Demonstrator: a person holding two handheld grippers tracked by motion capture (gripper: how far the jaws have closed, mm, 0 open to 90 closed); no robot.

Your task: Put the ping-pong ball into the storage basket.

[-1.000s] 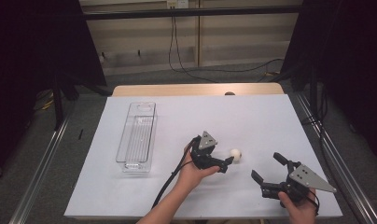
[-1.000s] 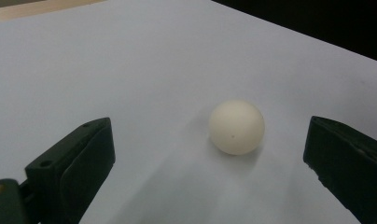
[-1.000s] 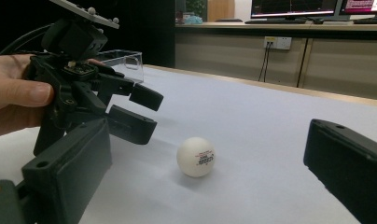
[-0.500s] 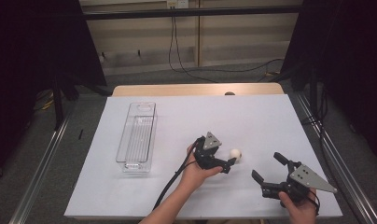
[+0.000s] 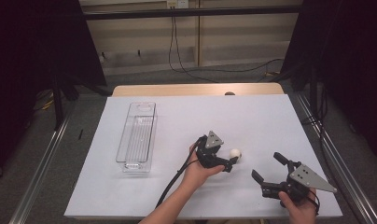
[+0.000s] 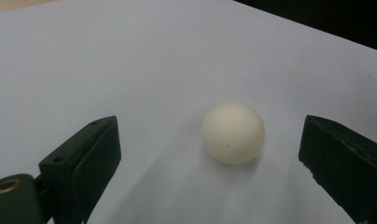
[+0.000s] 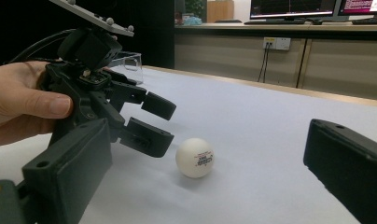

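Clear tray (image 5: 137,137) sits at left, same spot as before. Left gripper (image 5: 232,163) has slid right since a second ago: the white ball (image 5: 235,153) now lies on the table (image 5: 270,116) between its spread jaws, untouched, and the jaws have just been closing slightly. Right gripper (image 5: 267,170) unchanged, jaws wide apart, holding nothing.

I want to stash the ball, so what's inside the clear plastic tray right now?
The clear tray looks empty: through its walls only a ribbed floor and the white table beneath show. The ball lies apart on the table. The right gripper view catches just a tray corner.
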